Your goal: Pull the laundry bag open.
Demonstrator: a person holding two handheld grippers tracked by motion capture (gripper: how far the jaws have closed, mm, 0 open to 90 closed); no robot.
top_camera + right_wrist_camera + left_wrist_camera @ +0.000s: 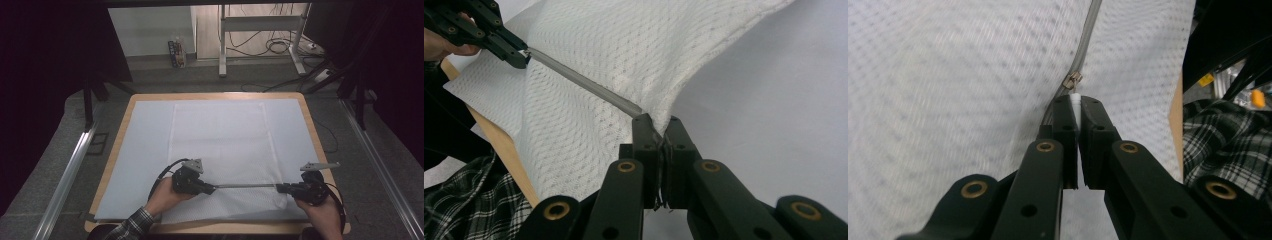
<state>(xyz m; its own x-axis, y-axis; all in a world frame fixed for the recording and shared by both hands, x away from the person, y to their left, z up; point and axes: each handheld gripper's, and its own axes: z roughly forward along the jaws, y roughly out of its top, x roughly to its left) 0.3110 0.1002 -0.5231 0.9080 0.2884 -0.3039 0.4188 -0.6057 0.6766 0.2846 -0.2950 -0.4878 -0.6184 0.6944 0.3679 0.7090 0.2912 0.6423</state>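
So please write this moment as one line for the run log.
left gripper: shut on zipper pull tab | right gripper: shut on zipper end | zipper: stretched between them | white mesh bag: flat on table

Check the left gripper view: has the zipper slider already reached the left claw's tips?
No. The zipper slider sits a little beyond the left claw, whose jaws are shut on a small white tab.

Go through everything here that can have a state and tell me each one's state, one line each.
Zipper: pulled taut between the two grippers; open or closed can't be told.
Slider: just ahead of the left jaws.
White mesh cover: lying flat, near edge lifted.
Left gripper: shut on the white pull tab.
Right gripper: shut on the zipper's end.
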